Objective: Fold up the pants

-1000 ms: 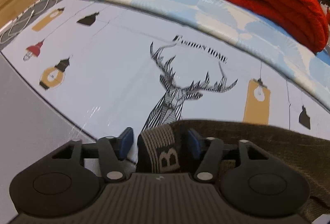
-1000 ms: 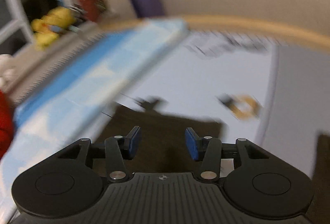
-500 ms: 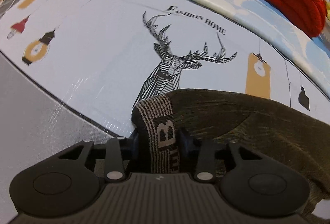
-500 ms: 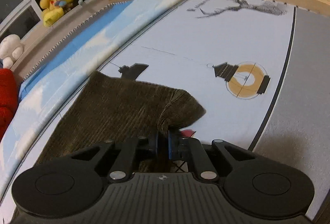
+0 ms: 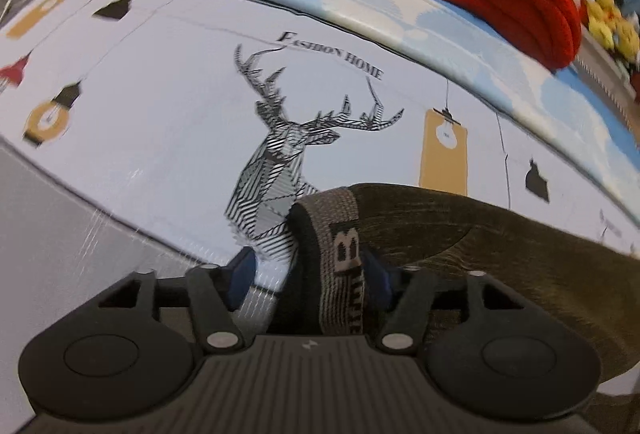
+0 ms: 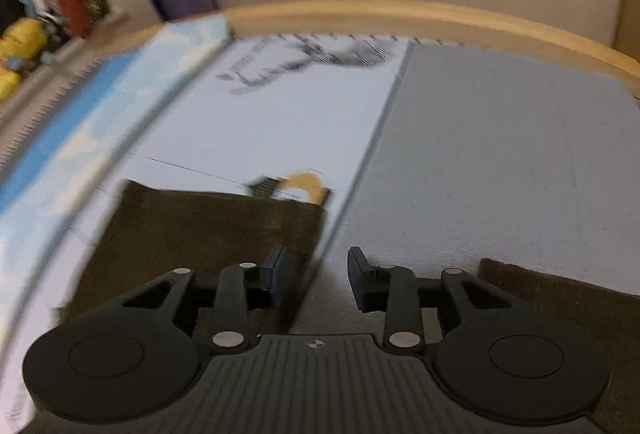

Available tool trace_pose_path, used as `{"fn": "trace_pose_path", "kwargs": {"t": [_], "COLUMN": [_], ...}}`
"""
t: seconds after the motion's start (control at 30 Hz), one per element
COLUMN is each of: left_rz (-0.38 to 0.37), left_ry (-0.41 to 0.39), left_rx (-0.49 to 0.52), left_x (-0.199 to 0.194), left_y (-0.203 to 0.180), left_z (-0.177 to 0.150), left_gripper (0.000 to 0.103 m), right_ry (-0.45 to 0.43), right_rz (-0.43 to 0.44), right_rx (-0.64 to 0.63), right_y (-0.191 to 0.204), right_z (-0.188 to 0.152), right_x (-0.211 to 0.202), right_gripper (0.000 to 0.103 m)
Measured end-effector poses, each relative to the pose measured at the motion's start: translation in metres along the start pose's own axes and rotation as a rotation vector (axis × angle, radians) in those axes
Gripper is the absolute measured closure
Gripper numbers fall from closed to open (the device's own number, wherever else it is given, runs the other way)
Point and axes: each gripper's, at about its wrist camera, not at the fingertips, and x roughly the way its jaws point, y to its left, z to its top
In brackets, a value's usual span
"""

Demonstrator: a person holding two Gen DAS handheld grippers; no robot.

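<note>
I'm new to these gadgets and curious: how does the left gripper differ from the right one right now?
The left gripper has the pants' waistband standing between its fingers, its jaws just opened and one pad clear of the cloth. The right gripper has nothing between its fingers, only the grey mat below, its jaws also just opened. The left faces the deer print; the right faces the wooden edge. Both have black bodies and blue pads.

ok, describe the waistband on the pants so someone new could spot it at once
Start at the black geometric deer print on the pale mat. Just below its chest lies the dark olive corduroy pants; at their left end a grey-brown woven elastic waistband stands up between the left gripper jaws. Only it carries a big letter B; the surrounding cloth is plain ribbed olive.
</note>
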Motion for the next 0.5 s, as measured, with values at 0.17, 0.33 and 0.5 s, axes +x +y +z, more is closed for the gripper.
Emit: {"fn": "trace_pose_path", "kwargs": {"t": [0.17, 0.33, 0.5], "left_rz": [-0.054, -0.093, -0.047], "left_ry": [0.114, 0.199, 0.115], "left_rx": [-0.021, 0.104, 0.226], "left_x": [-0.004, 0.001, -0.011], "left_y": [0.024, 0.019, 0.014], "left_z": [-0.025, -0.068, -0.081], "left_gripper": [0.026, 0.024, 0.069], "right_ry": [-0.043, -0.060, -0.084], "right_rz": [0.202, 0.351, 0.414], "right_rx": [-0.078, -0.198, -0.341], "right_y": [0.012, 0.006, -0.012], "right_z": [0.006, 0.005, -0.014], "right_x": [-0.074, -0.142, -0.196], "right_gripper": [0.067, 0.060, 0.060]}}
